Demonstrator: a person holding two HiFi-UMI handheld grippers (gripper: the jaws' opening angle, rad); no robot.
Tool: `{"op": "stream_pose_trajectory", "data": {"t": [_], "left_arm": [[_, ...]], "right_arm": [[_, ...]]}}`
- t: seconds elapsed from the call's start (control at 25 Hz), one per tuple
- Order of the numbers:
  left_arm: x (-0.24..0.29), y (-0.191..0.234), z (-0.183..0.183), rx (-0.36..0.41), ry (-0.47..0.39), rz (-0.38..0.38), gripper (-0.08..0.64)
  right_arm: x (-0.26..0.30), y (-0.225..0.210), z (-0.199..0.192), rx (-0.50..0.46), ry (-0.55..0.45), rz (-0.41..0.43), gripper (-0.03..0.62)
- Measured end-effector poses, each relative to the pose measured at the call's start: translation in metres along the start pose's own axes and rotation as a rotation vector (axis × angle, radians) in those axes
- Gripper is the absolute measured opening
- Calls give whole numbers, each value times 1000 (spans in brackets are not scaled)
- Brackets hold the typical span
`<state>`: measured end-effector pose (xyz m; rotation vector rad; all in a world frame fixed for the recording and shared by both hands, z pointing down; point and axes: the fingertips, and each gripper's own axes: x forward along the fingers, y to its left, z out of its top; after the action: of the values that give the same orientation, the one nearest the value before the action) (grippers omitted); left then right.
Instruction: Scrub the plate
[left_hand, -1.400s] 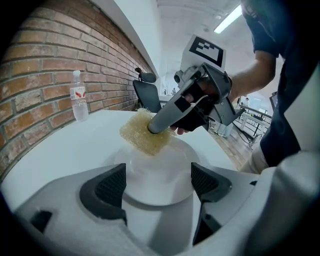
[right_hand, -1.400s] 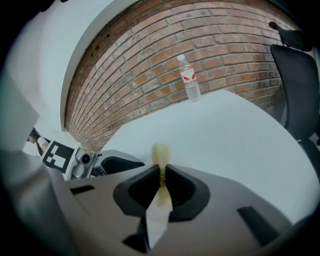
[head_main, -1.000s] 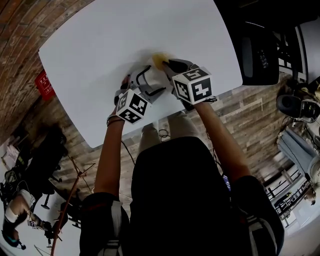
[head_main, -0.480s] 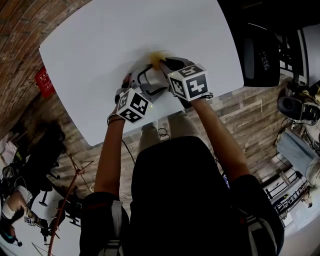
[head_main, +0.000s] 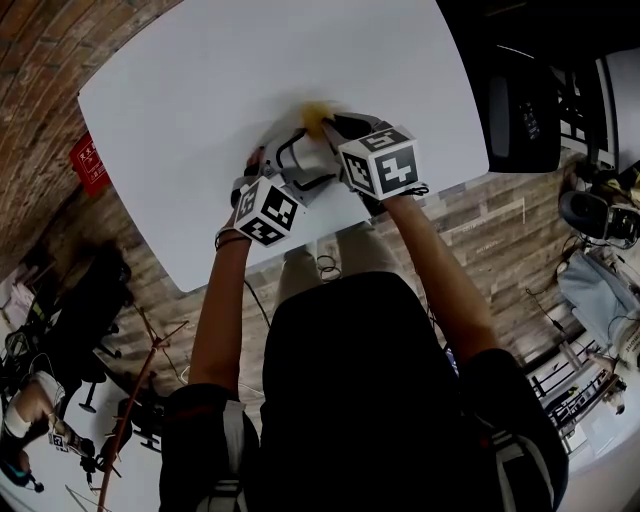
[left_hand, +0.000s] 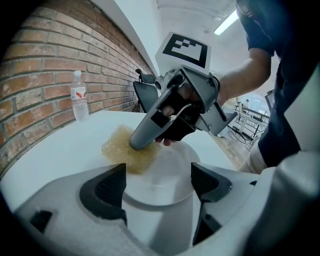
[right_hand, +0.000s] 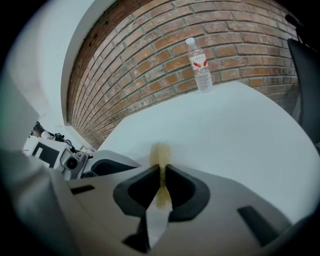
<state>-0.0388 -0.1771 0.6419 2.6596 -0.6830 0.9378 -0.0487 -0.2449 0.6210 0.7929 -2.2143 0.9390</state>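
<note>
Right gripper view: claw (right_hand: 161, 169) pinches fuzzy yellow scourer (right_hand: 161, 151).

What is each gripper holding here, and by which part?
Right gripper pinches the yellow scrubber by its near end, the rest sticking out ahead. Left gripper clamps the clear plate across its near rim, one jaw at each side.

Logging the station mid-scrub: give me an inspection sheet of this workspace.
Surface: white table.
Job's things: clear plate flat on the table; yellow mesh scrubber at its far rim.
Clutter: water bottle upright on the table's wall side.
Grippers: left tongs appear to clamp the plate's sides; right tongs shut on the scrubber.
Cables: one cable loop on the floor beside the table.
Surroundings: brick wall, black chair.
</note>
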Motion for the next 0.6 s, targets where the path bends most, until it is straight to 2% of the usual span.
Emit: {"op": "stream_pose_trajectory", "data": {"t": [0.6], "left_arm": [[-1, -1, 0, 10, 3, -2, 388]], "right_arm": [[-19, -26, -7, 19, 19, -59, 44]]}}
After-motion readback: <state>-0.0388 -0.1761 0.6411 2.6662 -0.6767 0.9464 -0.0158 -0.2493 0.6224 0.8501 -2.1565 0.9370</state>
